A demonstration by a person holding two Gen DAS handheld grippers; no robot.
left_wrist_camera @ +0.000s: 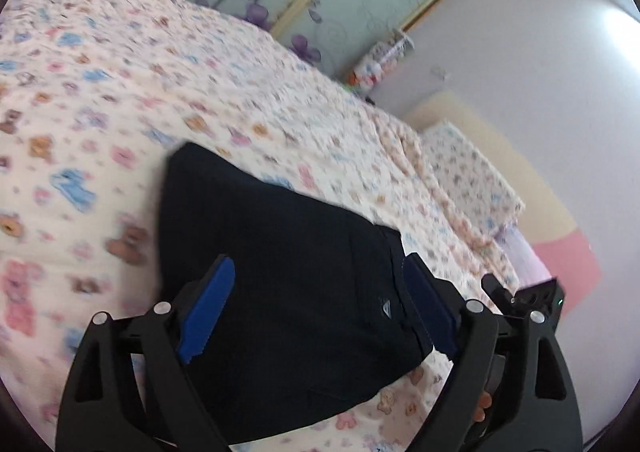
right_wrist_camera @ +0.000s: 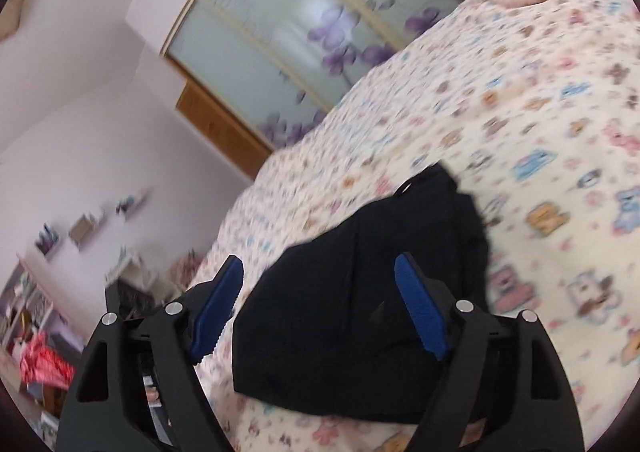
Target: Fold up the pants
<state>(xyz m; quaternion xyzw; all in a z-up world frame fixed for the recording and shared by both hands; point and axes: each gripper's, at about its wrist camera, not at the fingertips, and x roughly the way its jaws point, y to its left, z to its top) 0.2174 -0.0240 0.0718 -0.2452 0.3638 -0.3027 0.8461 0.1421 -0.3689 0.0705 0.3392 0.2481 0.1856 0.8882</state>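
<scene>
Pants [left_wrist_camera: 280, 272] on bear-print bedspread [left_wrist_camera: 120, 92]

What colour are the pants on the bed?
Very dark navy, nearly black: the pants show best in the left wrist view.

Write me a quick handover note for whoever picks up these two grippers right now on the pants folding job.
Left gripper: open, holding nothing, above the pants.
Right gripper: open, holding nothing, also above them.
Pants: dark, lying on the bear-print bedspread as a compact folded bundle, free of both grippers.
Done: the pants look folded over at least once and let go.
Left: check the bundle's edges; both views are blurred, so neatness is hard to judge. Fold once more or smooth it if needed.
</scene>
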